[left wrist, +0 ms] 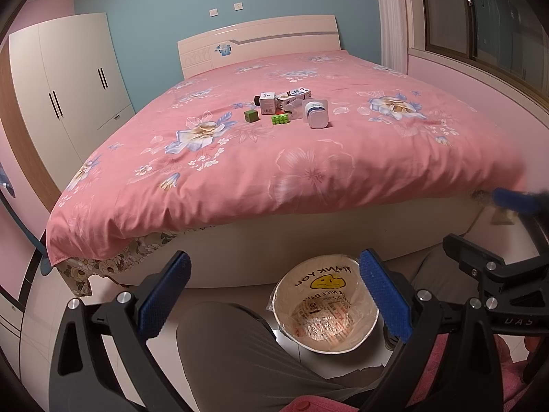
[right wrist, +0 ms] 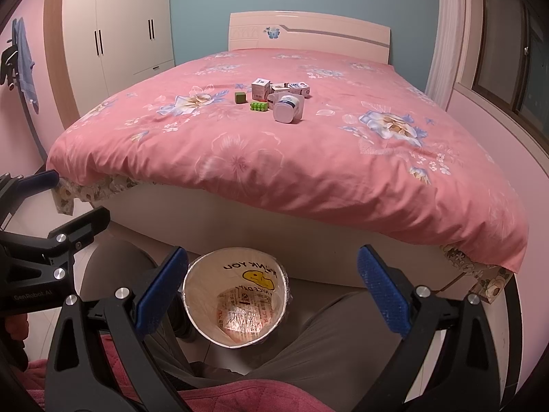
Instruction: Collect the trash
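Note:
A cluster of small items lies mid-bed on the pink floral quilt (left wrist: pixel 308 171): a white jar on its side (left wrist: pixel 316 112) (right wrist: pixel 289 107), a small white box (left wrist: pixel 267 102) (right wrist: pixel 260 88), a printed carton (left wrist: pixel 294 95) (right wrist: pixel 291 87), a dark green cube (left wrist: pixel 251 115) (right wrist: pixel 241 97) and a bright green studded brick (left wrist: pixel 280 118) (right wrist: pixel 259 106). On the floor by the bed's foot stands a round bin (left wrist: pixel 326 309) (right wrist: pixel 236 295) lined with a printed plastic bag. My left gripper (left wrist: pixel 274 298) and right gripper (right wrist: pixel 274 295) both hover open and empty above the bin, far from the cluster.
A person's grey-trousered knees (left wrist: pixel 233 353) (right wrist: pixel 343 336) flank the bin, with a red cloth (right wrist: pixel 240 400) on the lap. A white wardrobe (left wrist: pixel 68 82) stands left of the bed, a window (left wrist: pixel 480 17) to the right. The headboard (right wrist: pixel 308 32) backs onto a blue wall.

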A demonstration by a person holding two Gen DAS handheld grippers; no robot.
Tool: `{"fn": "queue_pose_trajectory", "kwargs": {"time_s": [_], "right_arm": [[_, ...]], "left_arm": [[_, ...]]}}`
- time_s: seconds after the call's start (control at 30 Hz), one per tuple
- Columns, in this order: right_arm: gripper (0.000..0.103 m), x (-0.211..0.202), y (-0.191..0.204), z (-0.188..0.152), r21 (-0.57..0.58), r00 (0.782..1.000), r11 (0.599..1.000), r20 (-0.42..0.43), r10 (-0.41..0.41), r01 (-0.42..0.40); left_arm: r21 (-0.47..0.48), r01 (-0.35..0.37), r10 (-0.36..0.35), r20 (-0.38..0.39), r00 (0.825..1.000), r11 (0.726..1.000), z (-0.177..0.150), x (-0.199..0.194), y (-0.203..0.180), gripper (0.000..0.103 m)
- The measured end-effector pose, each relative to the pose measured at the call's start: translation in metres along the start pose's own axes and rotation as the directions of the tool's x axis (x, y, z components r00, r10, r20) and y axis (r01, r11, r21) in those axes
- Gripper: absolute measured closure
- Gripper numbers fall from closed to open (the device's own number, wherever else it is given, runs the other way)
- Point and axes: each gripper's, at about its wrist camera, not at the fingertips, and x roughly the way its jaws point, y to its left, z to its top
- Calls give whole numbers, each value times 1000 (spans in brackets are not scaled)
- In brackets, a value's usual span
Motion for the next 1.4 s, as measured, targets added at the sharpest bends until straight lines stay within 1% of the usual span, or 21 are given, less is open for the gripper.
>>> {"fn": "queue_pose_trajectory", "kwargs": {"time_s": [1.4], "right_arm": [[6, 3, 0, -2, 1, 1000, 1000, -5, -1, 1]], "left_arm": [[1, -1, 1, -5, 1000, 1000, 2, -1, -2, 3]]}}
